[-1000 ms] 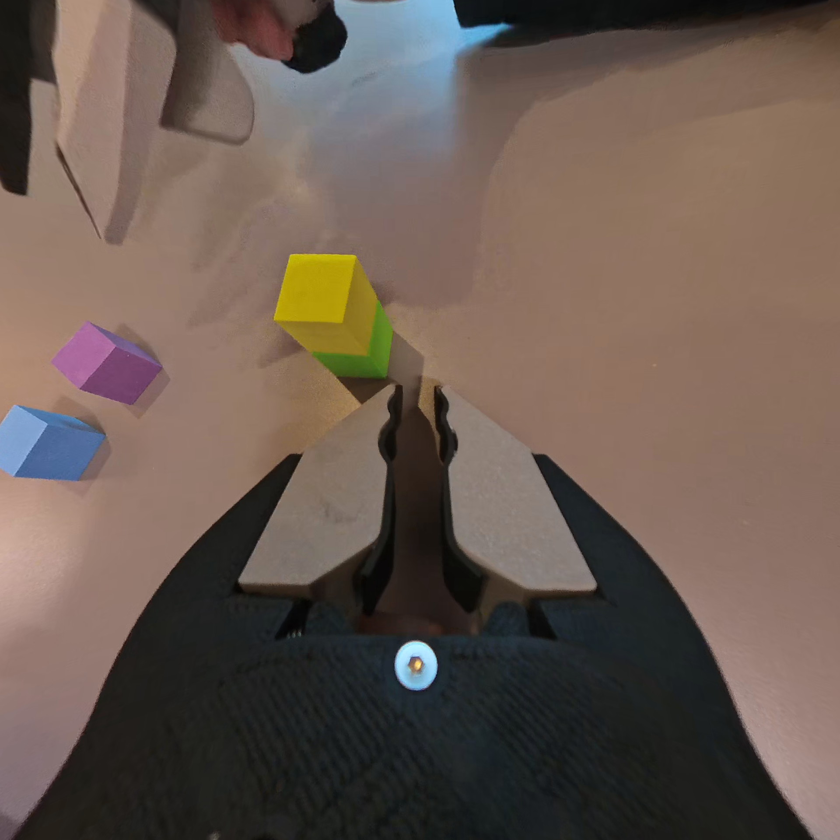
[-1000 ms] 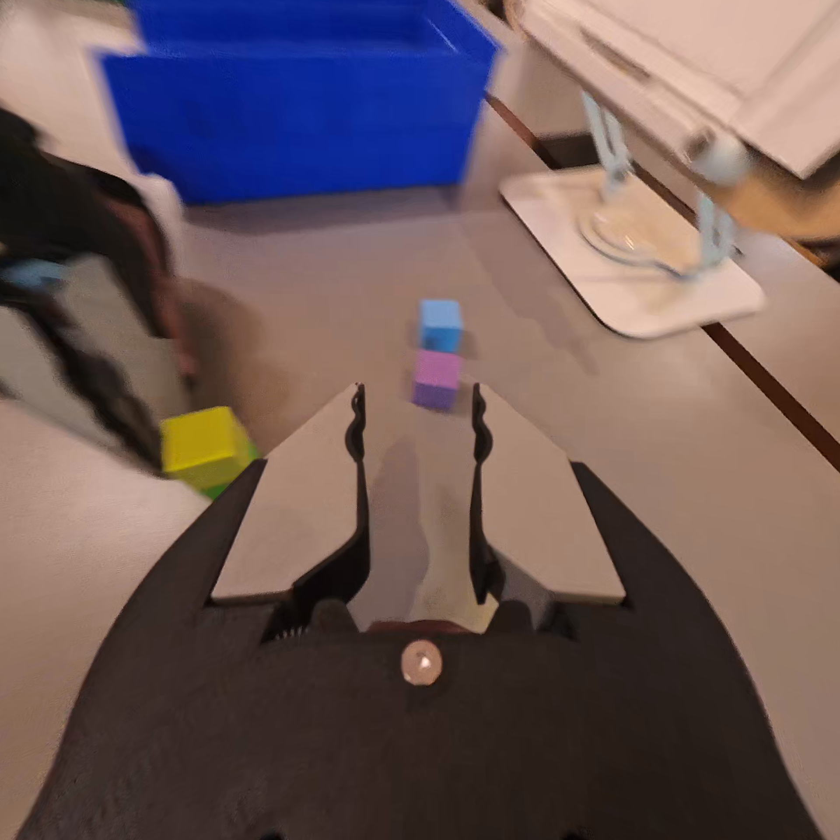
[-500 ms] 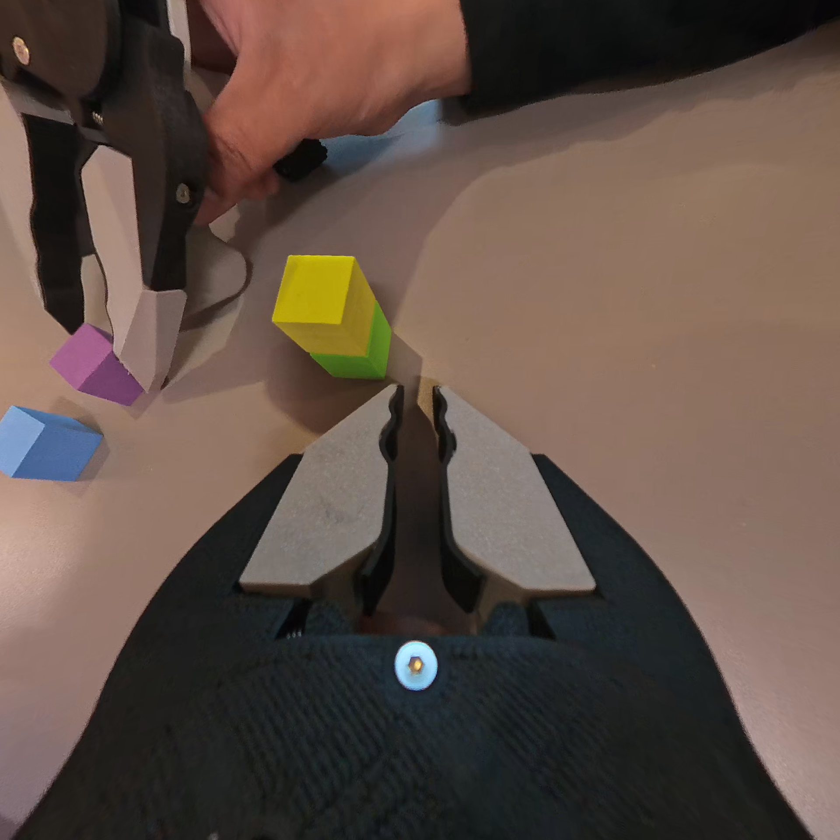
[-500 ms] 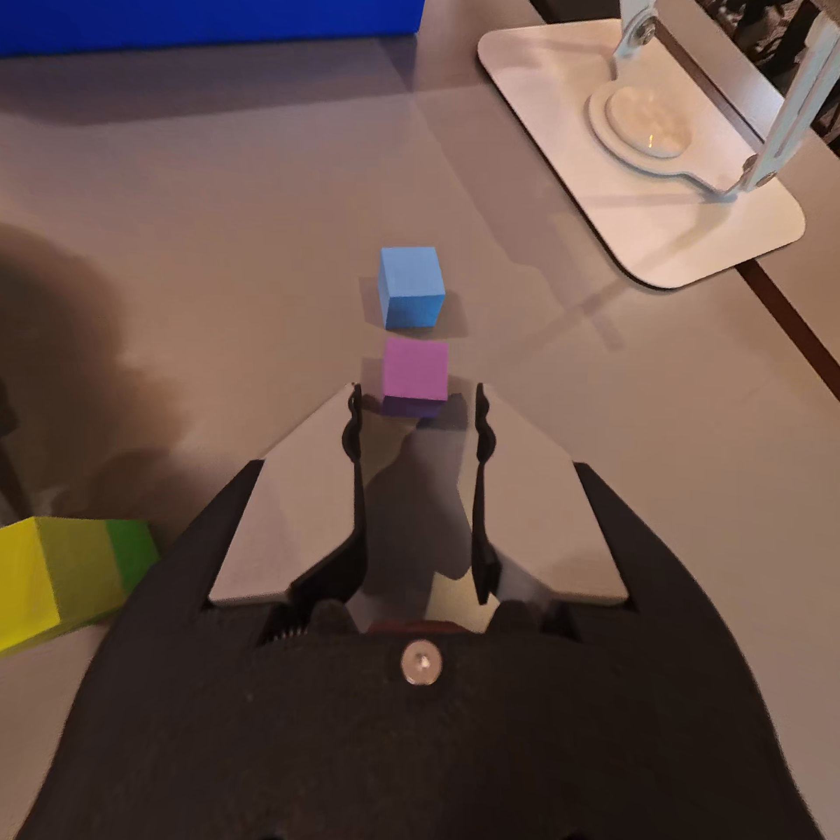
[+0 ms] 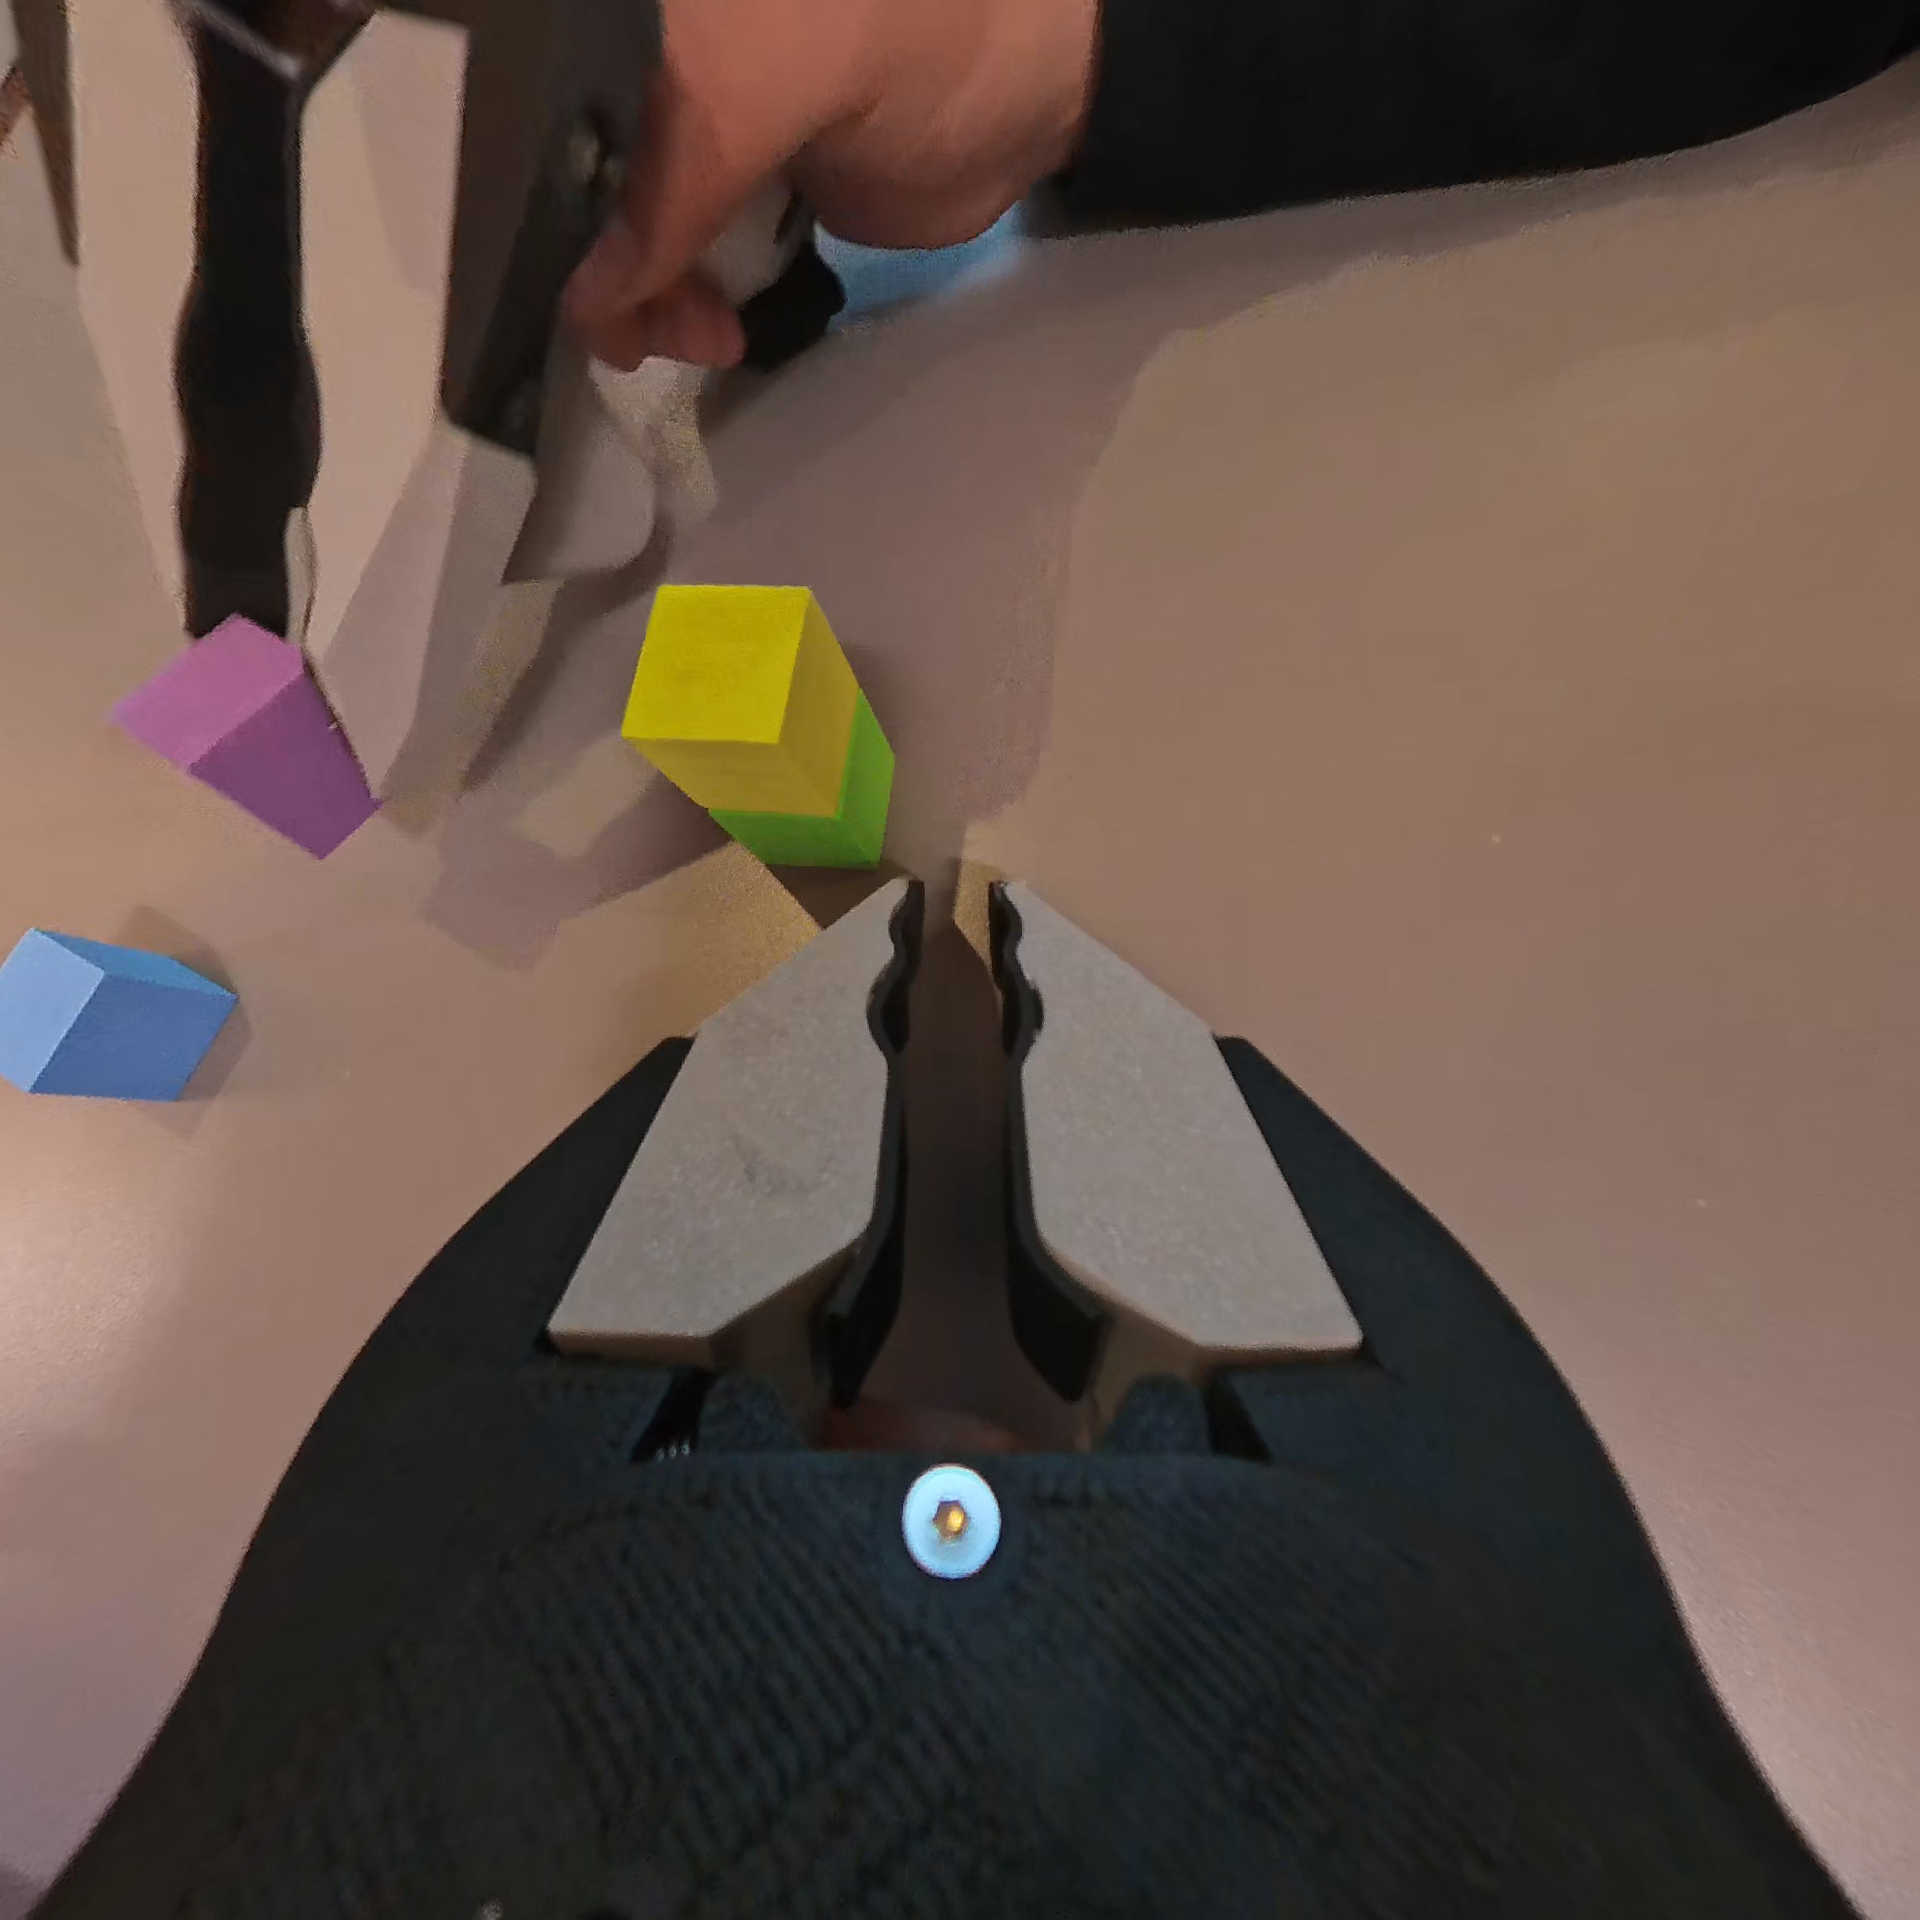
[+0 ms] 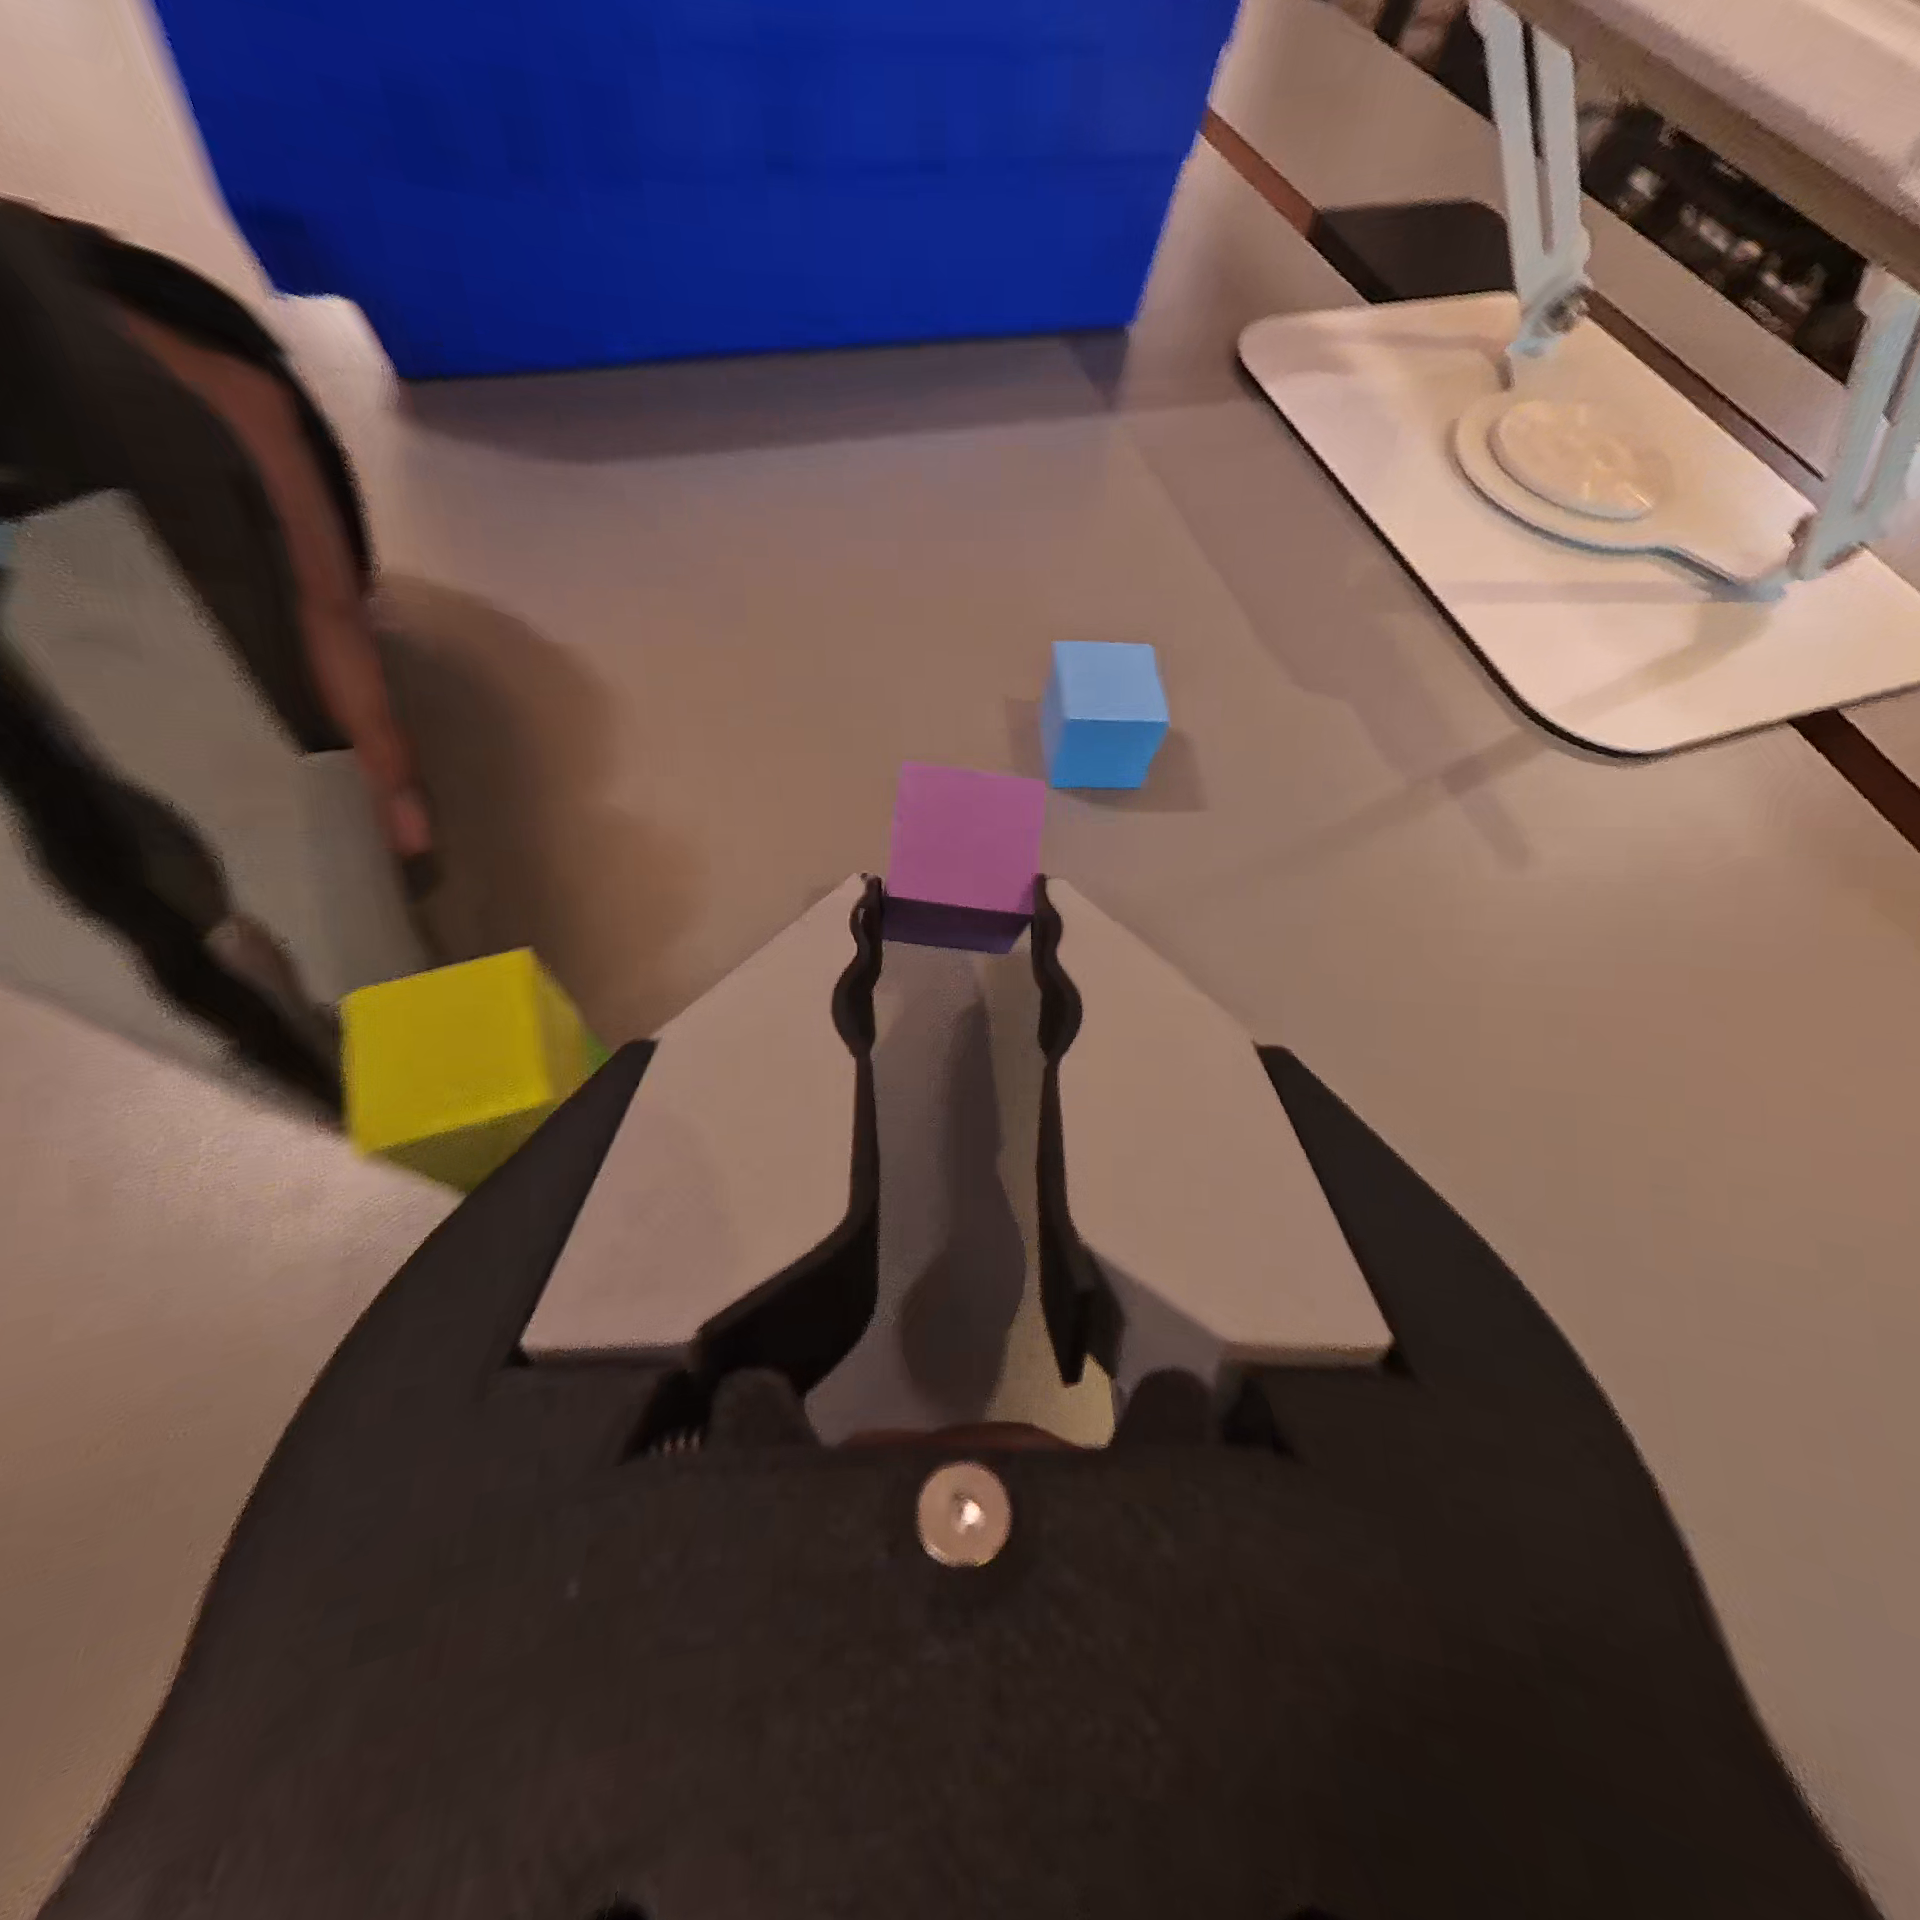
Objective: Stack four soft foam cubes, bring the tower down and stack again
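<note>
A yellow cube sits on a green cube on the tan table, just ahead of my left gripper. The left gripper is empty, its jaws nearly together. My right gripper is shut on a purple cube at its fingertips. In the left wrist view the purple cube hangs under the right gripper, seemingly a little off the table. A blue cube lies alone beyond it and also shows in the left wrist view. The yellow cube is low left in the right wrist view.
A large blue bin stands at the far side of the table. A white stand base lies at the right by the table edge. A person's hand holds the right gripper. The blurred left gripper is at the left.
My right gripper came down over the purple cube, closed on it and carried it toward the yellow-green stack. The left gripper and the stack have stayed still.
</note>
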Action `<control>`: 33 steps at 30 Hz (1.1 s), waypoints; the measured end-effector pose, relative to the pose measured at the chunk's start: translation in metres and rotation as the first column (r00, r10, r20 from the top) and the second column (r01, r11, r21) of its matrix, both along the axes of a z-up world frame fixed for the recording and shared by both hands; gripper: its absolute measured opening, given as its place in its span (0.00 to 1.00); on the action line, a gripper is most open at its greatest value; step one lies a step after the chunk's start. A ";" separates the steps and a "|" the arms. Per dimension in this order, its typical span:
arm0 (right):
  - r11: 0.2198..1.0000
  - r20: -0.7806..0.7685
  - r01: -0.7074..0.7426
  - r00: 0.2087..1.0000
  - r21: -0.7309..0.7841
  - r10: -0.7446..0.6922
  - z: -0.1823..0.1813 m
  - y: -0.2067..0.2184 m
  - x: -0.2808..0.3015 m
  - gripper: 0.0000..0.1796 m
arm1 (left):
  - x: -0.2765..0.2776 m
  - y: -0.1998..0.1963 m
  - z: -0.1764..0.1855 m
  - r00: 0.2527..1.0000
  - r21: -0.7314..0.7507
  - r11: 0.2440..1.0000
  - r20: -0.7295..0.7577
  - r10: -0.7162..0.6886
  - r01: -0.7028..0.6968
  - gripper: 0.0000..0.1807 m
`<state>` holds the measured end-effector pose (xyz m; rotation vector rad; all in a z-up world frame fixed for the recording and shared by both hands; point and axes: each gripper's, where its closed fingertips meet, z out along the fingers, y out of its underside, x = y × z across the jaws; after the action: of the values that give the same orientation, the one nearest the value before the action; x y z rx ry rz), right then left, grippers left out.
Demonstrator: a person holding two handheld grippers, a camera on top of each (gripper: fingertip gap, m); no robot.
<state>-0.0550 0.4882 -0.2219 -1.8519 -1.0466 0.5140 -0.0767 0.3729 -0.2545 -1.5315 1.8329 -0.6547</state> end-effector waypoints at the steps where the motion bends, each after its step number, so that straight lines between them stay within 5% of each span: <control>1: 0.999 -0.019 -0.034 0.999 0.004 0.034 0.003 -0.008 0.000 0.14 | 0.000 0.000 0.000 1.000 0.000 1.000 0.000 0.000 0.000 0.06; 15: 0.956 -0.042 -0.291 0.956 -0.024 0.290 0.032 -0.077 -0.009 0.14 | 0.000 0.000 0.001 1.000 0.032 0.999 0.005 0.002 -0.002 0.06; 33: 0.946 0.065 -0.324 0.943 -0.031 0.325 0.026 -0.087 -0.008 0.14 | 0.000 0.000 0.001 1.000 0.032 0.999 0.005 0.003 -0.003 0.07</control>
<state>-0.0625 0.4014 -0.1956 -1.7308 -1.4107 0.6576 -0.0770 0.3731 -0.2540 -1.5101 1.8290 -0.6242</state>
